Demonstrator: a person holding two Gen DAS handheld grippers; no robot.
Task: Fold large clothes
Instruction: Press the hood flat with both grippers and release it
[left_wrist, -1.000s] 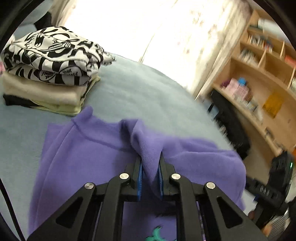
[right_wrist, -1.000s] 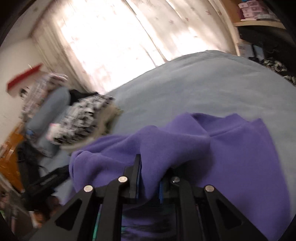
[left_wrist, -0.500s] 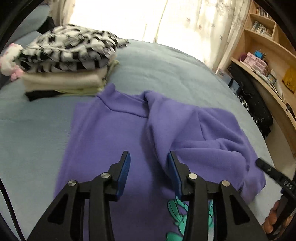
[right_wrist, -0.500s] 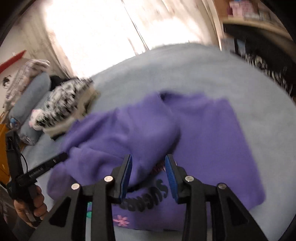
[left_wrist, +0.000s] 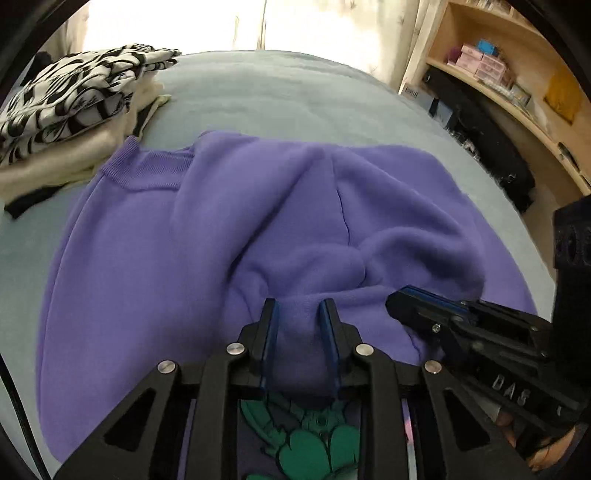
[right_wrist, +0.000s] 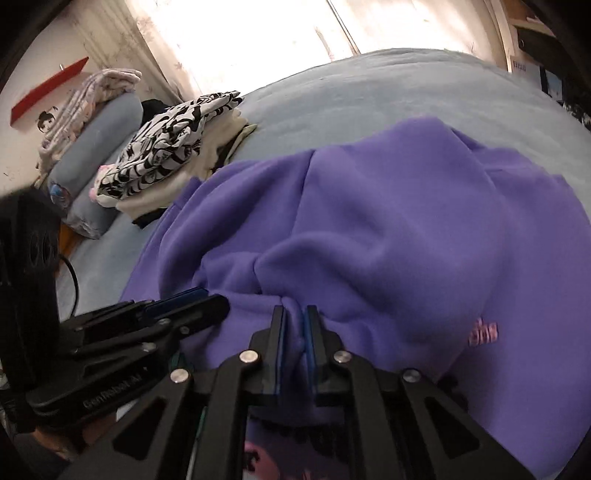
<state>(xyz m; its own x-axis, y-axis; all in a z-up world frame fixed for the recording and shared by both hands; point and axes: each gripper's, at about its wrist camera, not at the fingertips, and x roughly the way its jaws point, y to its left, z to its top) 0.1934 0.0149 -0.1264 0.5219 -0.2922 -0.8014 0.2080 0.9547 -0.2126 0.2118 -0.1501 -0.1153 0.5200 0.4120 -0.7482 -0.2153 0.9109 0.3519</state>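
Fingers of both grippers have just been closing: the left gripper (left_wrist: 298, 314) pinches a thick fold of the purple sweatshirt (left_wrist: 207, 236), and the right gripper (right_wrist: 293, 321) clamps a thinner ridge just beside it. Sweatshirt lies half folded on the bed (left_wrist: 280, 96), near a stack of folded clothes (left_wrist: 74, 110). Likely gripping the near edge for the next fold.

Left wrist view: looks steeply down along its fingers (left_wrist: 328, 332), close over the purple sweatshirt (left_wrist: 207, 236) on the bed (left_wrist: 280, 96). Right wrist view: likewise, from the opposite side. Both share the sweatshirt, the folded clothes stack (right_wrist: 173, 147), and each other's gripper.
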